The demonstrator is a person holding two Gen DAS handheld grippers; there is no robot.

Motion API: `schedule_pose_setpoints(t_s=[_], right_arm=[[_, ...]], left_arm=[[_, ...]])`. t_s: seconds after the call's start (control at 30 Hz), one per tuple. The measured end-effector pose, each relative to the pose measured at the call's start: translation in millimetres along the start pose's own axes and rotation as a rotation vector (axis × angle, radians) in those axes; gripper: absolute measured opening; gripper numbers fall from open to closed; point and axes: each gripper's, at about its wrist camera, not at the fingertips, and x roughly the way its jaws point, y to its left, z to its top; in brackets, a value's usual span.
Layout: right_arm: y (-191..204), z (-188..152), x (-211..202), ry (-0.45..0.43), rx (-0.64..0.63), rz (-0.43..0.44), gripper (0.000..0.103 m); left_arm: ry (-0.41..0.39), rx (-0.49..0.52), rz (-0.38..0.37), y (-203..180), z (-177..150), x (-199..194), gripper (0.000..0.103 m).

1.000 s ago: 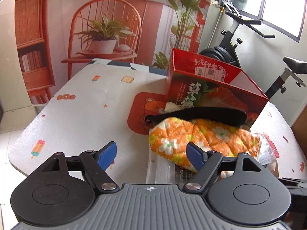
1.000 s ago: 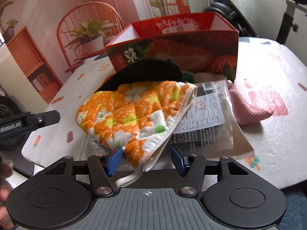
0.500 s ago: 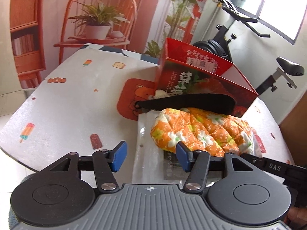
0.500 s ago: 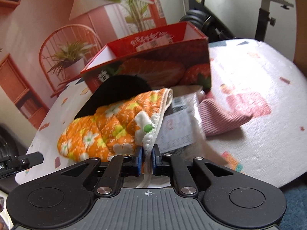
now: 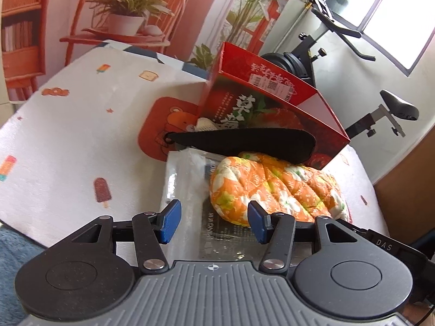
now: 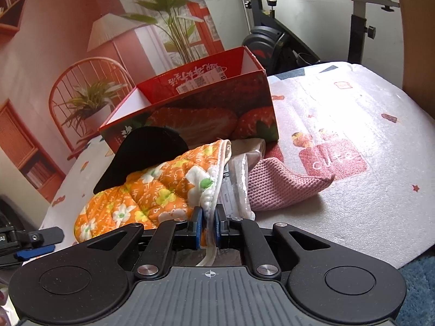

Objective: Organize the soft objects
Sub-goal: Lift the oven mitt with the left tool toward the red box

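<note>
An orange flowered oven mitt (image 6: 152, 190) lies on a clear plastic packet (image 6: 236, 179) in front of an open red strawberry box (image 6: 195, 108). My right gripper (image 6: 208, 226) is shut on the mitt's white cuff edge. A black flat soft piece (image 6: 144, 152) rests across the mitt's far end, against the box. A pink knitted cloth (image 6: 285, 182) lies to the right of the packet. In the left wrist view the mitt (image 5: 274, 187) lies just ahead and right of my left gripper (image 5: 213, 221), which is open and empty above the packet (image 5: 185, 184). The black piece (image 5: 244, 142) and the box (image 5: 272, 103) lie beyond.
The white patterned table mat (image 5: 68, 135) stretches left of the pile. Its front edge (image 6: 394, 255) is close to my right gripper. An exercise bike (image 5: 353, 54) stands behind the table on the right. A printed backdrop with a chair and plants stands behind.
My right gripper closed on the mitt's cuff edge and has lifted it slightly. My left gripper has stayed open and drawn back left, so the mitt now lies to its right.
</note>
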Motion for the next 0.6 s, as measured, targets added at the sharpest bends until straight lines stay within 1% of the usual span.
schedule_pose_setpoints(t_s=[0.17, 0.27, 0.37, 0.43, 0.6], right_arm=[[-6, -4, 3, 0.0, 0.004, 0.005, 0.009], [-3, -5, 2, -0.01, -0.011, 0.003, 0.009], [0, -5, 1, -0.014, -0.029, 0.0, 0.009], [0, -4, 2, -0.014, -0.034, 0.006, 0.009], [-5, -1, 3, -0.012, -0.024, 0.032, 0.01]], left_arm=[[0.016, 0.003, -0.033, -4, 2, 16, 0.057], [-0.007, -0.028, -0.058, 1, 7, 20, 0.059], [-0.005, -0.052, -0.101, 2, 11, 30, 0.059], [0.004, -0.047, -0.128, -1, 10, 36, 0.059], [0.032, -0.023, -0.147, -6, 7, 51, 0.058]])
